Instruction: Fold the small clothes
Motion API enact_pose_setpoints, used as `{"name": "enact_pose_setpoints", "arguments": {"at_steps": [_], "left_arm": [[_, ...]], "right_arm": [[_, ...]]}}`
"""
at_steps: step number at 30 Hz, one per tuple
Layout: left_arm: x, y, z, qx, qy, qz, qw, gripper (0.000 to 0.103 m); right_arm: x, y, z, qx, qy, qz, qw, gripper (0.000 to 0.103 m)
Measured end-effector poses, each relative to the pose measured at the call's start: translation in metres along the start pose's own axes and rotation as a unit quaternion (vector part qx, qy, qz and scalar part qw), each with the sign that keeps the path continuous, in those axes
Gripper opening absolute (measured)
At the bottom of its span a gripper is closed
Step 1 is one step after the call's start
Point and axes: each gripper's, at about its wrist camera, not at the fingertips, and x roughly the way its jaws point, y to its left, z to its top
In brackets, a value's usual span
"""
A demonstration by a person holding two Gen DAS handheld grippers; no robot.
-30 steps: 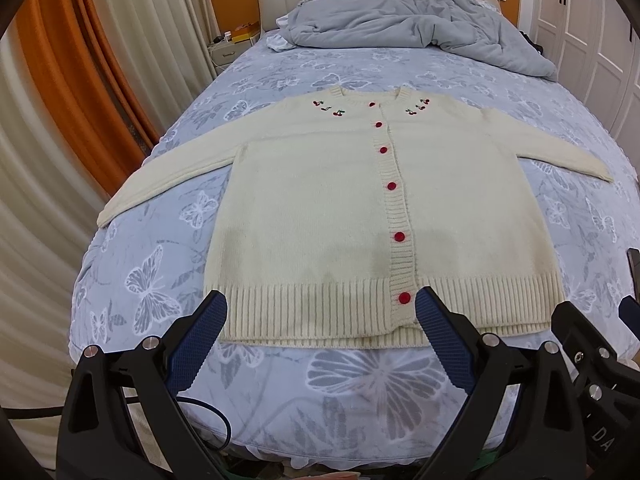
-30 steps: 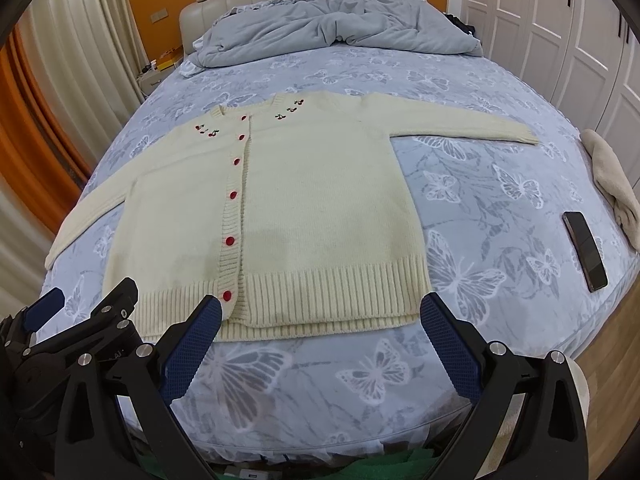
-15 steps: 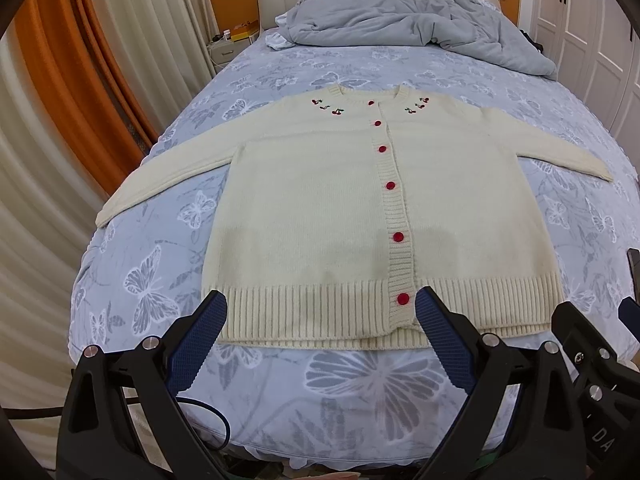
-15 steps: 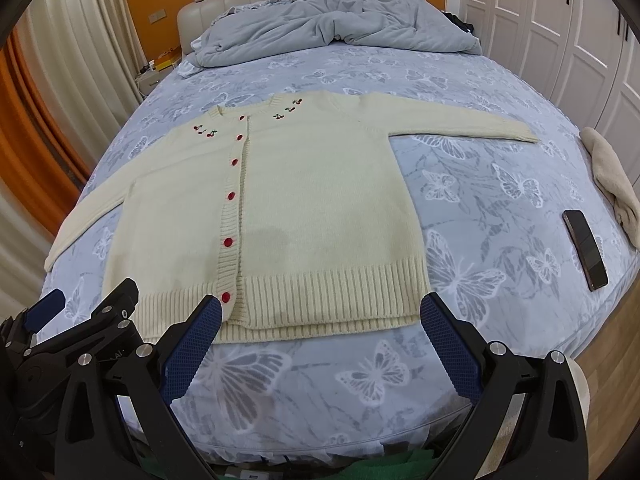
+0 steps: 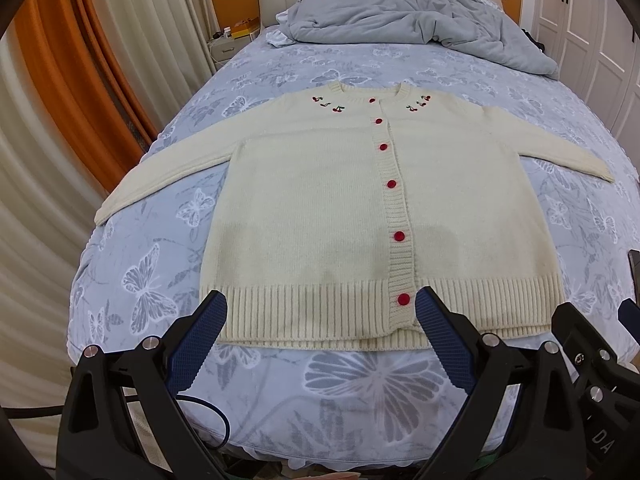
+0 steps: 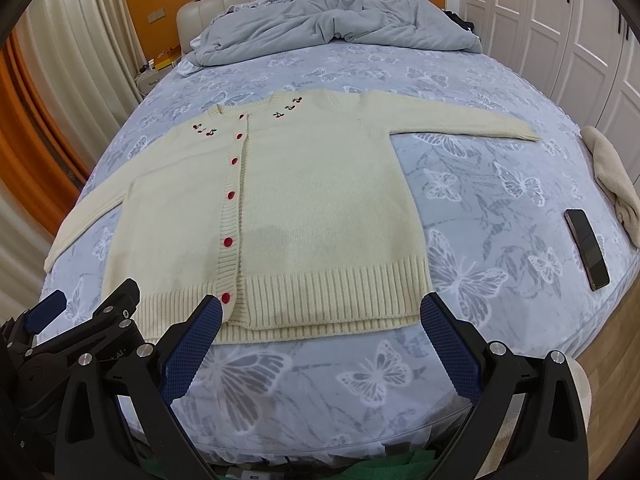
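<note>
Left wrist view: phone point(image 5: 633, 266) cut off beside cardigan point(image 5: 340, 216); both grippers' fingers point(image 5: 442, 338) spread.

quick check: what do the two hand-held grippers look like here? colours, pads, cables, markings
Both match. The left hand-held gripper and the right hand-held gripper have matte black angular plastic frames, silver screw heads at the joints, and two fingers faced with dark blue cross-hatched pads. A dark cable loops under the left one. White letters "DA" mark the right unit's side, seen from the left camera. No hands or sleeves show.
</note>
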Motion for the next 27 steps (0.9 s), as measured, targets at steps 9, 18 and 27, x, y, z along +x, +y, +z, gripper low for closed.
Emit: {"name": "enact_pose_setpoints", "arguments": {"at_steps": [9,18,27], "left_arm": [[0.004,-0.001,-0.002,0.000,0.004,0.000,1.0000,0.093],[0.008,0.001,-0.002,0.000,0.007,0.002,1.0000,0.093],[0.017,-0.002,-0.002,0.005,0.019,0.007,0.9998,0.093]], "right_arm": [[0.006,0.000,0.000,0.001,0.004,-0.001,1.000,0.098],[0.009,-0.001,0.000,0.004,0.008,0.001,1.000,0.098],[0.025,-0.006,-0.002,0.010,0.025,0.005,1.000,0.098]]}}
